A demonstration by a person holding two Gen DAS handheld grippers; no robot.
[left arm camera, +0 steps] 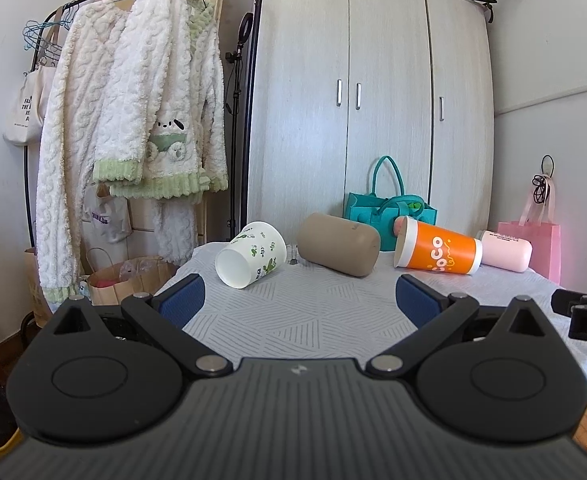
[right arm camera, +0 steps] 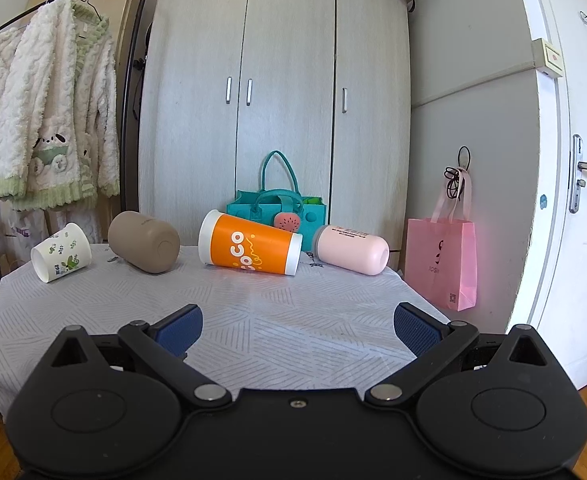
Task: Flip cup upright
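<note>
Several cups lie on their sides along the far edge of the table (left arm camera: 293, 320): a white cup with green leaf print (left arm camera: 251, 254) (right arm camera: 61, 257), a tan cup (left arm camera: 337, 244) (right arm camera: 143, 247), an orange "CoCo" cup (left arm camera: 437, 252) (right arm camera: 249, 248) and a pink cup (left arm camera: 505, 250) (right arm camera: 351, 249). My left gripper (left arm camera: 299, 300) is open and empty, well short of the white and tan cups. My right gripper (right arm camera: 297, 328) is open and empty, short of the orange cup.
A teal felt bag (right arm camera: 279, 208) stands behind the cups against a wardrobe (right arm camera: 277, 100). A pink paper bag (right arm camera: 441, 260) hangs right of the table. A clothes rack with white robes (left arm camera: 133, 120) stands at the left. The right gripper's body (left arm camera: 585, 314) shows at the left view's right edge.
</note>
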